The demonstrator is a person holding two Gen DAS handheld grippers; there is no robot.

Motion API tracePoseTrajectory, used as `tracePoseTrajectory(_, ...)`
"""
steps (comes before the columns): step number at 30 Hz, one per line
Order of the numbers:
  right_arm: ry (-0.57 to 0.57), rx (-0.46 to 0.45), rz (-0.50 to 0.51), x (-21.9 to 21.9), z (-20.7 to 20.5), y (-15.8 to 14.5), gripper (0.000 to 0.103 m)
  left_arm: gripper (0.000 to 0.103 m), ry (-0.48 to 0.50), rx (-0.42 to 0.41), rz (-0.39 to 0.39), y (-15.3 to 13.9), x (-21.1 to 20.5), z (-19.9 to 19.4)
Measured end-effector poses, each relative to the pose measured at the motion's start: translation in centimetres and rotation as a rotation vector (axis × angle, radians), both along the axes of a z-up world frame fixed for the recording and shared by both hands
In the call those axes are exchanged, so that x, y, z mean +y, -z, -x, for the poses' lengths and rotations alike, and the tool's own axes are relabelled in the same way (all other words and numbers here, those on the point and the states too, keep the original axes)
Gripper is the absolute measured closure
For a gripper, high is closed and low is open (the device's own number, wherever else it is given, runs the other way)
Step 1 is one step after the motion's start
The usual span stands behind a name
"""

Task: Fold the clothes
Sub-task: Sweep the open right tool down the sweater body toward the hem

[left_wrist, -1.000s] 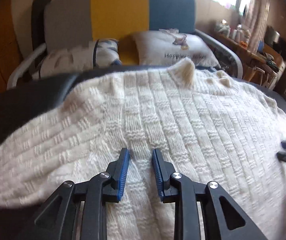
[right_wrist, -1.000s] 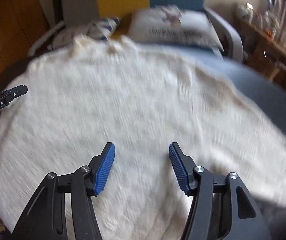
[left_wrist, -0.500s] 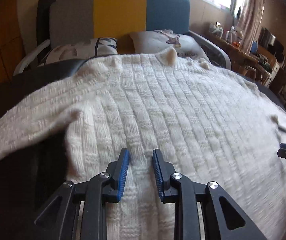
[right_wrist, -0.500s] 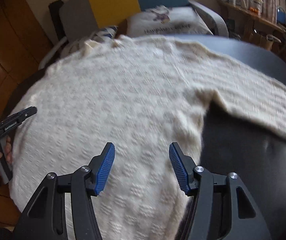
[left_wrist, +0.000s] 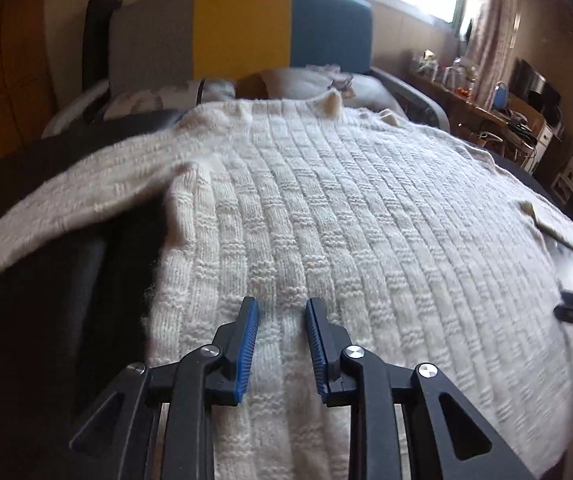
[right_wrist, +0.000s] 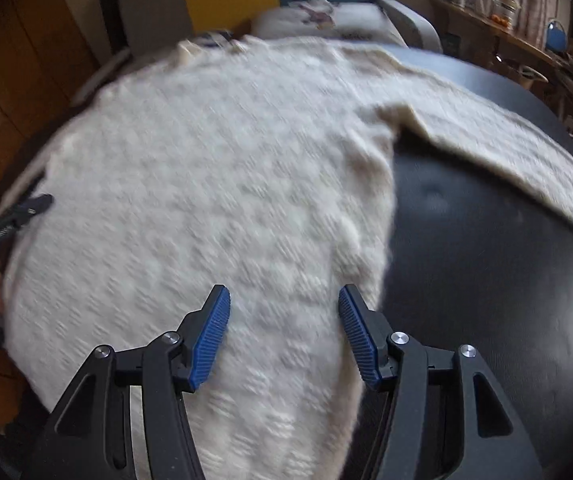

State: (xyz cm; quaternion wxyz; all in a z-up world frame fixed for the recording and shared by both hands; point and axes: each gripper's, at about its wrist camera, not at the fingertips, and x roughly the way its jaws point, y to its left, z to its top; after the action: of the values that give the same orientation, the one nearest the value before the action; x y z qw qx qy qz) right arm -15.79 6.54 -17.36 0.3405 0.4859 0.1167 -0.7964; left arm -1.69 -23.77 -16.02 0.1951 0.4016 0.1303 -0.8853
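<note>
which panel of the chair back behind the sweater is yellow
The middle panel; a grey panel sits to its left and a blue panel to its right.

The cream chunky-knit wool sweater (left_wrist: 366,220) looks soft, matt and fuzzy, with a raised basket-weave rib. Beneath it, the dark smooth worktop (right_wrist: 486,260) has a faint sheen, like leatherette. Each tool is matt black plastic with ridged blue rubbery pads (right_wrist: 210,336) and shiny metal rivets (left_wrist: 353,352).

My right view smears the sweater (right_wrist: 214,184) into blur; its sleeve (right_wrist: 526,160) runs off at three o'clock, shelf clutter (left_wrist: 454,76) unreadable.
</note>
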Motion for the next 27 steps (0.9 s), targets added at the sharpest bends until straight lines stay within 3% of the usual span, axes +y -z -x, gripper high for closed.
tracePoseTrajectory(4,0.034,-0.016,0.035,0.7,-0.4,-0.9,0.043,0.079,-0.019,0.015,-0.032,-0.9,0.0,-1.1)
tracePoseTrajectory(6,0.037,-0.025,0.077,0.8,-1.1,-1.9,0.043,0.079,-0.027,0.060,-0.058,-1.8,0.3,-3.0)
tracePoseTrajectory(9,-0.016,-0.047,0.151,0.2,-3.4,-2.6,0.043,0.079,-0.021,0.092,-0.071,-2.4,1.1,-5.6)
tracePoseTrajectory(13,-0.064,-0.048,0.109,-1.6,-6.0,-1.3,0.043,0.079,-0.006,0.045,-0.051,-1.6,1.7,-8.4)
tracePoseTrajectory(15,-0.076,-0.009,0.060,-2.4,-7.0,-0.3,0.043,0.079,-0.028,0.034,-0.085,-0.6,1.2,-9.5)
tracePoseTrajectory(19,-0.101,0.031,0.013,-3.7,-7.9,0.0,0.027,0.079,-0.057,0.071,-0.146,-1.1,0.5,-11.4)
tracePoseTrajectory(22,-0.125,0.045,-0.023,-4.8,-8.3,0.2,0.015,0.079,-0.027,0.103,-0.151,-2.1,0.7,-12.1)
tracePoseTrajectory(27,-0.085,0.050,0.004,-4.6,-8.5,-0.1,0.016,0.079,0.041,0.080,-0.122,-2.2,2.5,-11.4)
